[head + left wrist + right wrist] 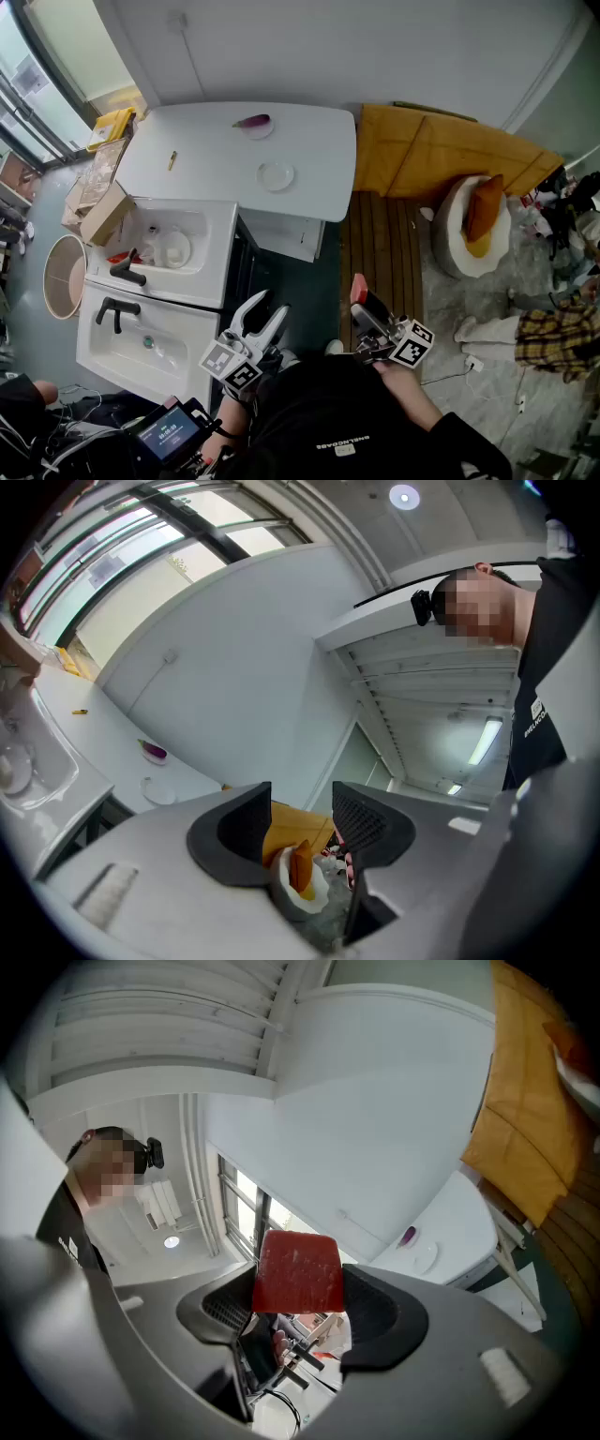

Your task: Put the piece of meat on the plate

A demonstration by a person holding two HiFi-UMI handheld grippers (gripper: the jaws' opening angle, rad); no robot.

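Observation:
The piece of meat (298, 1271) is a flat red block, and my right gripper (298, 1296) is shut on it, its dark pads pressing both sides. In the head view the meat (358, 288) sticks up from the right gripper (364, 305) close to my body, over the wooden floor strip. My left gripper (266, 309) is open with nothing between its white fingers; through its gap (300, 822) only the room beyond shows. An empty white plate (276, 175) lies on the white table (206, 155), far ahead of both grippers. This plate also shows small in both gripper views (159, 791) (424, 1258).
A second plate with a purple eggplant (253, 122) sits at the table's far edge. A small yellow object (172, 160) lies on the table's left. Two white sink units (169, 248) with black taps stand left. A cushioned seat (473, 225) and clutter lie right.

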